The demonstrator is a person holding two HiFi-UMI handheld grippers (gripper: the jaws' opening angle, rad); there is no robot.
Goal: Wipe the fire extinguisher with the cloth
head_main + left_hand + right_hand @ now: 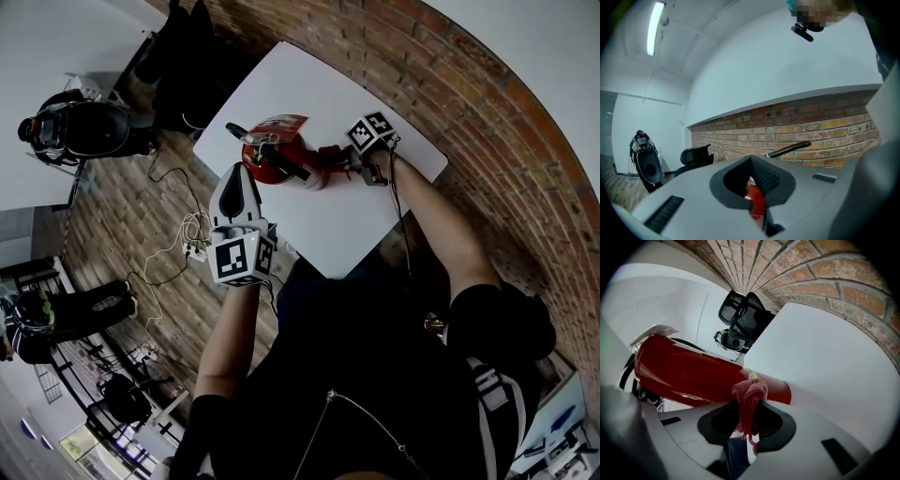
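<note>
A red fire extinguisher (272, 159) rests on the white table (328, 225), its black lever (790, 149) pointing toward the brick wall. My left gripper (246, 176) meets its near left side. In the left gripper view the jaws stand nearly together at the gripper (751, 180), with a red part of the extinguisher (757, 201) between them. My right gripper (349, 161) is shut on a bunched red cloth (749, 397). The cloth presses against the red cylinder (693, 376) close to its end. I cannot tell whether the cylinder stands or leans.
A brick wall (450, 84) runs along the table's far side. A black office chair (183, 56) stands past the far left corner. Cables (178, 244) lie on the wooden floor left of the table, beside dark equipment (80, 127).
</note>
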